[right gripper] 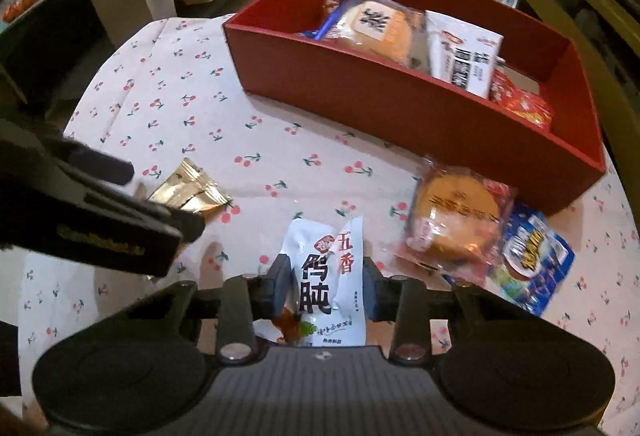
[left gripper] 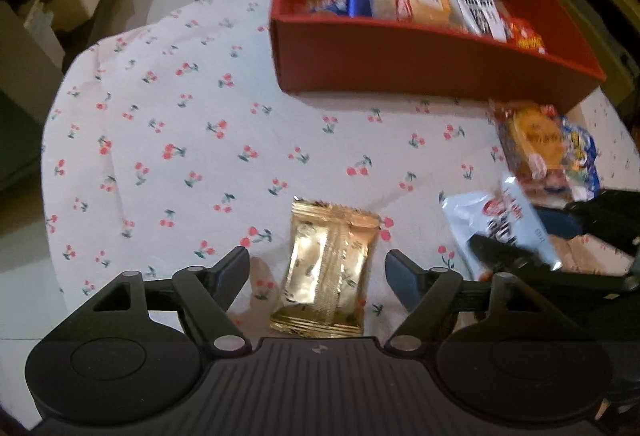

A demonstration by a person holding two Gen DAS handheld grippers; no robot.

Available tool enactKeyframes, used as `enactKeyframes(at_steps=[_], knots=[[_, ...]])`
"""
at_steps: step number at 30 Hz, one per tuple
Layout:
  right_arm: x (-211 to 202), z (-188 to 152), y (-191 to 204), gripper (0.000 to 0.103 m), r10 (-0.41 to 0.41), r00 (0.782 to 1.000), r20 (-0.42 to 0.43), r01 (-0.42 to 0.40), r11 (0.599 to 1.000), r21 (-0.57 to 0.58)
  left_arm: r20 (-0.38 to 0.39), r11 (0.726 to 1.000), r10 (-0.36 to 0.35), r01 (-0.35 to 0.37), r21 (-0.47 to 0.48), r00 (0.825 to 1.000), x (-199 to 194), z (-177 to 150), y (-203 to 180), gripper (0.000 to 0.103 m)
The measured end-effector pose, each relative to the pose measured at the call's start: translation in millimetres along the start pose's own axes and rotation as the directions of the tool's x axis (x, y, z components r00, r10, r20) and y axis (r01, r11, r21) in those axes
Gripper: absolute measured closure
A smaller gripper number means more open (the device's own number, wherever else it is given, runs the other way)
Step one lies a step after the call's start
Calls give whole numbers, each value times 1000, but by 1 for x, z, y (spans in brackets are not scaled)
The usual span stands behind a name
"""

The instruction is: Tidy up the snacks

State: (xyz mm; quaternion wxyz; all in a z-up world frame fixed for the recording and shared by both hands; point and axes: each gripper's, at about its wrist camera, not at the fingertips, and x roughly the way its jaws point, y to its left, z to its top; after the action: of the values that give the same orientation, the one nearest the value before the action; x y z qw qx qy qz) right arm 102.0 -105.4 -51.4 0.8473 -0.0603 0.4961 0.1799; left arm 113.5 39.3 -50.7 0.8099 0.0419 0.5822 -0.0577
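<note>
A: Snacks half sorted: several packets already sit in the red rectangular cardboard box at the back of the cherry-print tablecloth, four still loose in front. Which are mine now?

B: My right gripper is clenched on the white foil pouch with black Chinese lettering, fingers pressing both its long edges. My left gripper is released, jaws wide, straddling the gold foil wrapped biscuit packet that lies flat on the cloth between them; whether the pads touch it, can't tell

A: How do I do this step well?

B: My guess: lift the white pouch straight up before swinging toward the box, since the clear-wrapped round orange cake sits just beside it on the right and could get dragged. Drop it in the free gap at the box's near-left end, not on top of the upright white carton

A: And the left?

B: Close across the gold packet's narrow width, low, so the slippery foil doesn't squirt out. Keep the two grippers apart, they're near each other here

A: Leftovers?

B: Orange cake and the blue printed snack bag touching it, both close to the box's front wall
</note>
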Motion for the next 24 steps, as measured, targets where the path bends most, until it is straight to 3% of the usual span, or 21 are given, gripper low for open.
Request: enactKeyframes(at_steps=[3, 8, 13, 17, 21, 22, 24], knots=[[-7, 0, -8, 60, 5, 1000, 17, -5, 1000, 15, -14, 1000, 14, -14, 12, 1000, 6, -1, -5, 32], [-4, 1, -20, 58, 46, 999, 0, -46, 996, 73, -7, 1000, 9, -9, 22, 1000, 3, -1, -10, 43], [-6, 4, -26, 43, 37, 999, 4, -38, 994, 107, -4, 1000, 1, 0, 21, 1000, 1, -1, -10, 52], [-4, 2, -14, 20, 41, 999, -9, -41, 998, 42, -8, 1000, -6, 6, 22, 1000, 0, -2, -9, 51], [10, -2, -3, 20, -15, 999, -40, 13, 999, -35, -5, 999, 4, -3, 38, 1000, 0, -3, -13, 44], [14, -4, -2, 21, -35, 998, -51, 32, 998, -53, -7, 999, 9, -9, 43, 1000, 2, -3, -14, 35], [12, -7, -4, 31, -13, 999, -36, 11, 998, -56, -9, 998, 23, -22, 55, 1000, 4, -5, -16, 32]])
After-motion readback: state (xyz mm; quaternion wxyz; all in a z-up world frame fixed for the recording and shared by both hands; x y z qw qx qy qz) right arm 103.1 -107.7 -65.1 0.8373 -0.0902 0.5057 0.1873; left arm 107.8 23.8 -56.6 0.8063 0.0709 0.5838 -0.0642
